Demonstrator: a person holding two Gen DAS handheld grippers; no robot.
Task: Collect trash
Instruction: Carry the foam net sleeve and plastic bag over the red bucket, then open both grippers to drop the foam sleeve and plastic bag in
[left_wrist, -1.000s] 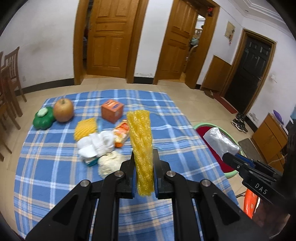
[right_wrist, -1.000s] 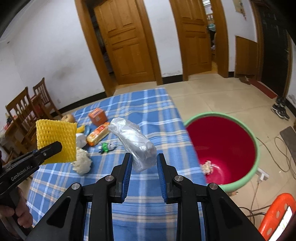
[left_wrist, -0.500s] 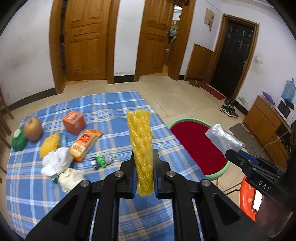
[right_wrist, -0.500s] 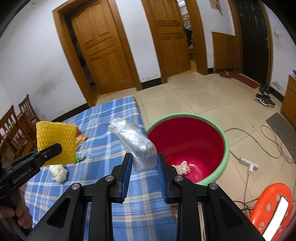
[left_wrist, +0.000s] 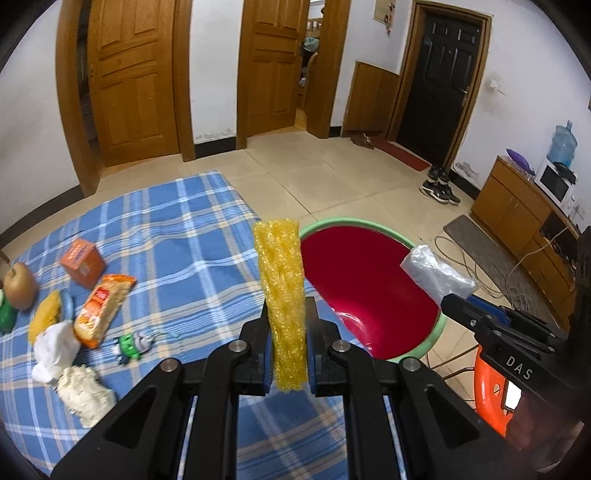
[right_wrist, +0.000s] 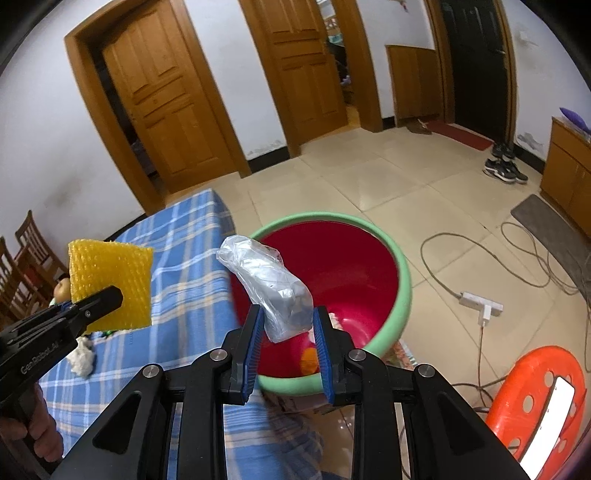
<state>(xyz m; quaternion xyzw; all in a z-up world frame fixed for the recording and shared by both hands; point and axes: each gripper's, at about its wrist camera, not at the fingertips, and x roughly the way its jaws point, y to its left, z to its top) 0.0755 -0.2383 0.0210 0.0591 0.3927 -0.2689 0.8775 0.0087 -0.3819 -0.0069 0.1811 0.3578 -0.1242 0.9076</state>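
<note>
Here, both claws carry trash beside the red bin.
The left claw (left_wrist: 287, 334) is pressed tight on a yellow foam net (left_wrist: 282, 295), held upright above the edge of the surface (left_wrist: 192, 236) with its blue checked cloth. The right claw (right_wrist: 288, 332) pinches a crumpled clear plastic bag (right_wrist: 271, 286) over the near rim of the red bin (right_wrist: 343, 266), which stands on the floor just beside the surface and has a few scraps at its bottom. On the cloth lie an orange box (left_wrist: 83, 262), a snack packet (left_wrist: 101, 310), white tissues (left_wrist: 55, 349), a small green toy (left_wrist: 133, 343) and an apple (left_wrist: 20, 286). An orange stool (right_wrist: 539, 402) stands near the bin.
</note>
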